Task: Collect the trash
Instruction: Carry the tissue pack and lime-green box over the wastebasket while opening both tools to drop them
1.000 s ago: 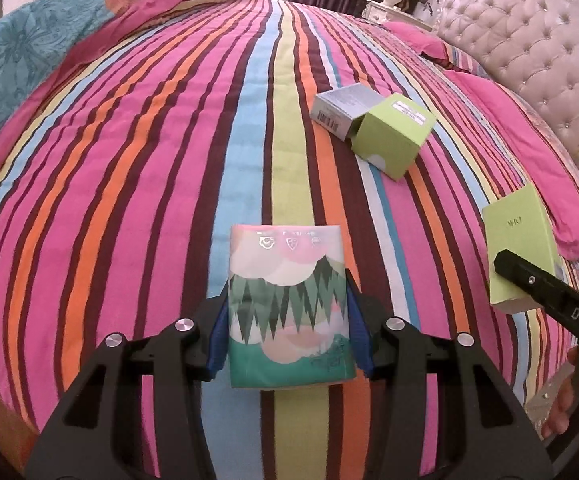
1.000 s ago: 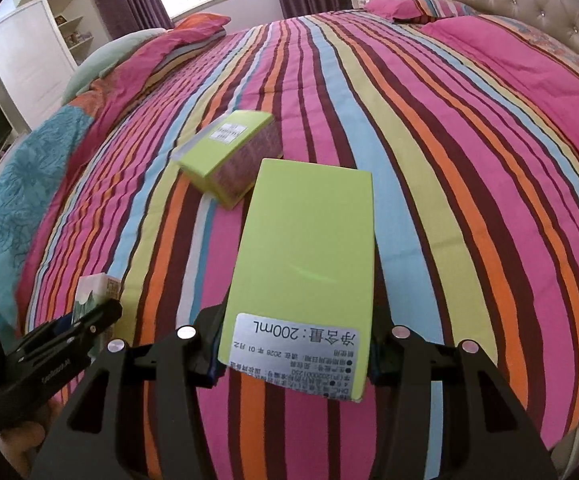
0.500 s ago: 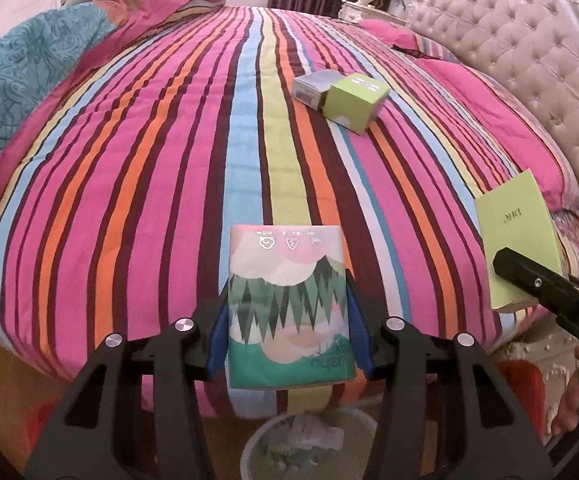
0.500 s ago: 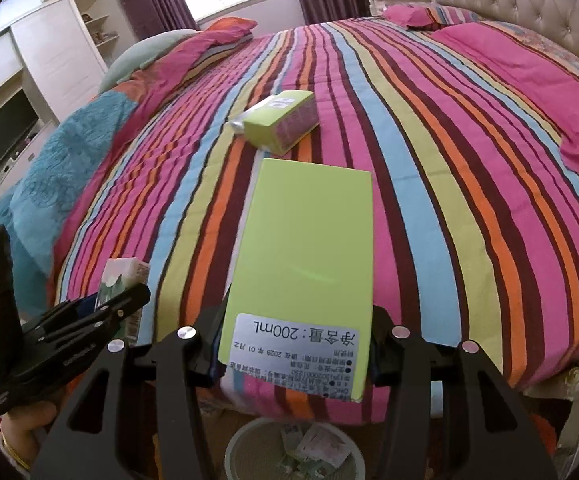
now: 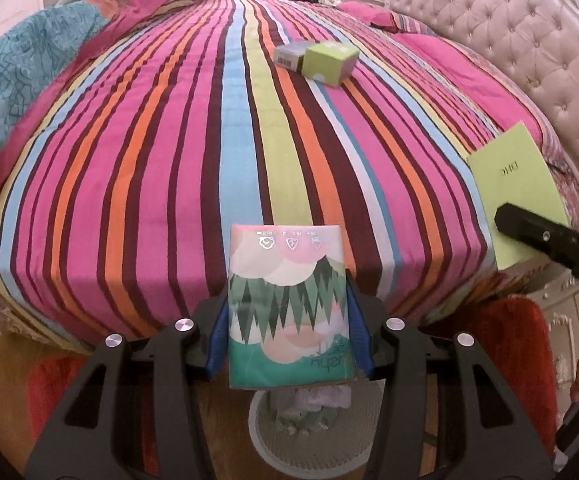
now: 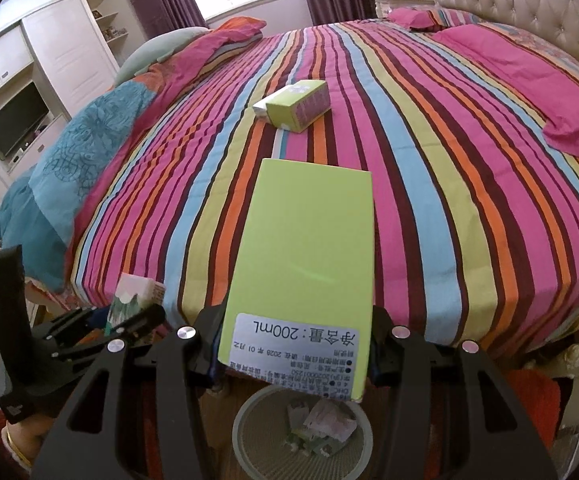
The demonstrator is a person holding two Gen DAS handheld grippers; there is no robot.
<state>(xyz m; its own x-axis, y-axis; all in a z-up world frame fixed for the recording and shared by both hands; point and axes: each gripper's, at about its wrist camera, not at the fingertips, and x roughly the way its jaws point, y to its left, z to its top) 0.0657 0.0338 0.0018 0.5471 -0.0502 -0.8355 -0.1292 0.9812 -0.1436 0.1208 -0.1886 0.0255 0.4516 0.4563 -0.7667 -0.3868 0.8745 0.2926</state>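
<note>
Left gripper (image 5: 288,312): pinching tissue pack (image 5: 288,304) (patterned wrapper) above waste basket (image 5: 263,436). Right gripper (image 6: 295,344): clamping tall green box (image 6: 301,264) over same basket, beyond bed (image 6: 429,184) edge. Two small boxes (image 6: 295,106) near bed's middle.

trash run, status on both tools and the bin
Left tool shut on tissue pack. Right tool shut on green box. Bin below both, path clear. Two boxes left on bed.
</note>
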